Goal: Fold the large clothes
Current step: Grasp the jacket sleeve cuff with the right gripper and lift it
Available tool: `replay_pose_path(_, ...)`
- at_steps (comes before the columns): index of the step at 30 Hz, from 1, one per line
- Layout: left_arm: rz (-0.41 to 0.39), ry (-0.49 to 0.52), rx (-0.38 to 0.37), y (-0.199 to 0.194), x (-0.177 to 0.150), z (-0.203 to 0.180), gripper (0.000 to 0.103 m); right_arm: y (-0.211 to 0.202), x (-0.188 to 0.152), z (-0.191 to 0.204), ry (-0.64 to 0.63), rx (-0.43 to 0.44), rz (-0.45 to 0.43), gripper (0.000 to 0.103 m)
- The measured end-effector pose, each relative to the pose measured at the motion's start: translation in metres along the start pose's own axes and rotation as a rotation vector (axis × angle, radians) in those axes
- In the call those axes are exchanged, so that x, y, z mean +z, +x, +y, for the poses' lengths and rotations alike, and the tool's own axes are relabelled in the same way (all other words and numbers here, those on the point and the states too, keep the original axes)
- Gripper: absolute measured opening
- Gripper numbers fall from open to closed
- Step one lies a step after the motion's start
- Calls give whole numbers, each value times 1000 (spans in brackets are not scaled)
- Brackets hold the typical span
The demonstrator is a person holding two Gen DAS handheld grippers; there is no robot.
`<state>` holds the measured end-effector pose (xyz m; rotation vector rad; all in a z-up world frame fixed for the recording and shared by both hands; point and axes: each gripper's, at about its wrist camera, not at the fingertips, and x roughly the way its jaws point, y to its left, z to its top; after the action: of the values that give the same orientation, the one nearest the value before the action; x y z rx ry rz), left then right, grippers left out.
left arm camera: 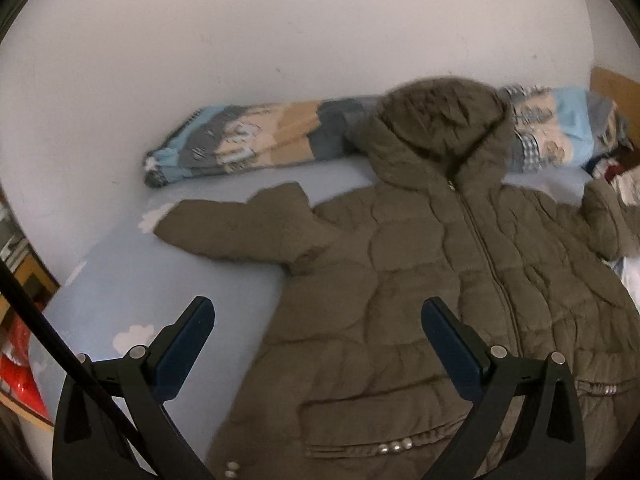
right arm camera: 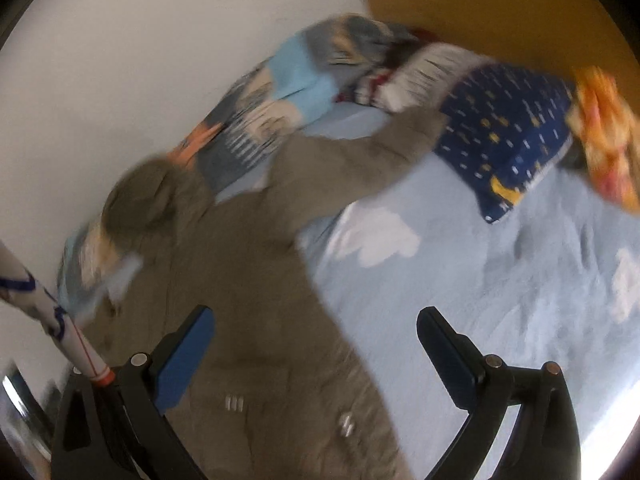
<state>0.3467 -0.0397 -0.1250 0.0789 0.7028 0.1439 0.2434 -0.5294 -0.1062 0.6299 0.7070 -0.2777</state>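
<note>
An olive-brown padded hooded coat lies front up and zipped on the light blue bed sheet. Its hood rests against a rolled quilt, one sleeve spread to the left. My left gripper is open and empty, hovering above the coat's lower left part. In the blurred right wrist view the coat lies at the left with its other sleeve reaching toward a pillow. My right gripper is open and empty above the coat's right edge.
A rolled patterned quilt lies along the white wall. A navy patterned pillow and an orange cloth lie at the bed's head by a wooden headboard. A red bag sits beside the bed at the left.
</note>
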Motion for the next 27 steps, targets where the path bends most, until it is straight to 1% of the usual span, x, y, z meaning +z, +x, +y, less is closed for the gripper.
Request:
replay_pose_path(2,10,22,-8,7,0,-7,103,15,24,-28,105,-3,21,103)
replay_pose_path(3,12,33,-7,6,-2,-10,103,21,35,-41,156,-6,17,103)
replay_pose_path(5,10,60,-7,8,-4,-18,103,30,53,-60,225,10,1,103)
replay_pose_path(7,4,83,-5,3,-7,-22,103,45,73,-79,278,14,3,103)
replay_pose_path(10,-2,115,1,2,-8,-29,103,62,99,-94,300,-6,-13,102)
replay_pose_path(15,11,138,4,8,-10,-35,103,89,131,-110,333,22,1,100)
replay_pose_path(18,23,146,8,11,-12,-37,103,101,147,-114,326,19,-12,98)
replay_pose_path(20,22,147,6,11,-12,-37,103,115,161,-115,310,29,1,87)
replay_pose_path(24,21,149,-4,11,-12,-36,103,142,183,-119,296,27,19,76)
replay_pose_path(25,13,151,-4,10,-12,-36,103,148,188,-122,293,15,19,69)
replay_pose_path(26,4,159,0,9,-12,-36,103,155,192,-125,297,16,24,59)
replay_pose_path(27,-1,164,0,9,-13,-36,103,163,196,-129,312,33,33,54)
